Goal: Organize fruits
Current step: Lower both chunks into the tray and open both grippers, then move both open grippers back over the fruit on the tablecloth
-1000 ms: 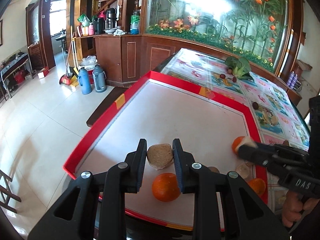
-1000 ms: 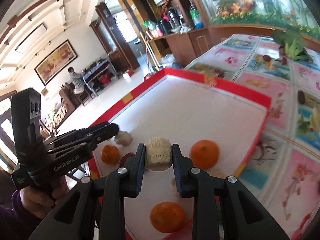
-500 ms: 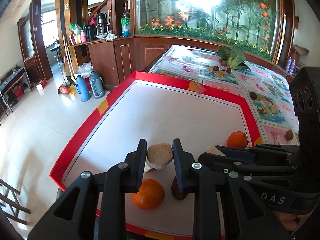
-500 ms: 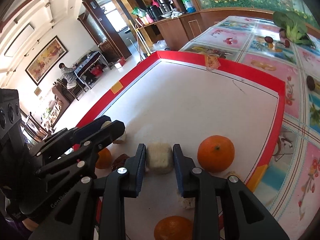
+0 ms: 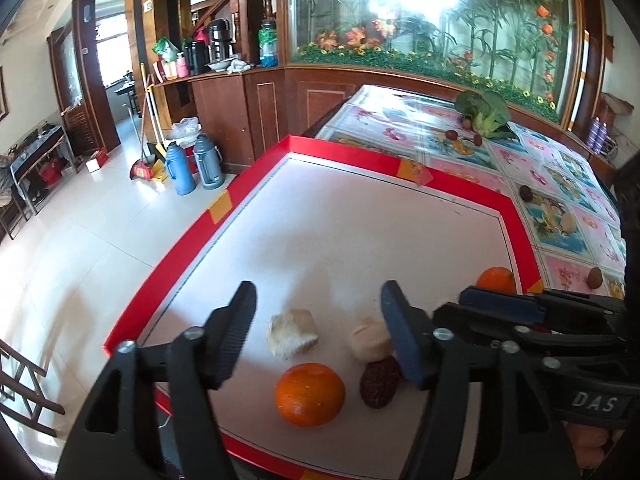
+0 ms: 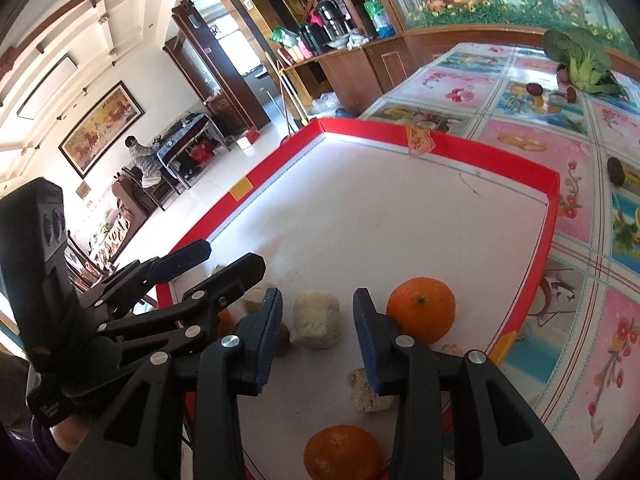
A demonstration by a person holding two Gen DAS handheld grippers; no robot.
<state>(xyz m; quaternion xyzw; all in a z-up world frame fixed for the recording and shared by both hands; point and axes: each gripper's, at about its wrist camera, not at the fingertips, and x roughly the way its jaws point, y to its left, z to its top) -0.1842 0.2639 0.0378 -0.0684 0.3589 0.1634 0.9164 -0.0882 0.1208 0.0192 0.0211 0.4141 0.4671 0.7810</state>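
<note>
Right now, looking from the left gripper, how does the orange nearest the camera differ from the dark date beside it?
The orange is bright, round and clearly bigger; the date is dark reddish-brown, wrinkled, oval and smaller. The orange lies to the left, the date to the right. Both rest on the white mat near its front edge.

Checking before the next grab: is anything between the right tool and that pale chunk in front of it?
Nothing visible. The pale chunk lies on the white board between the opening fingers of the right tool, untouched.
</note>
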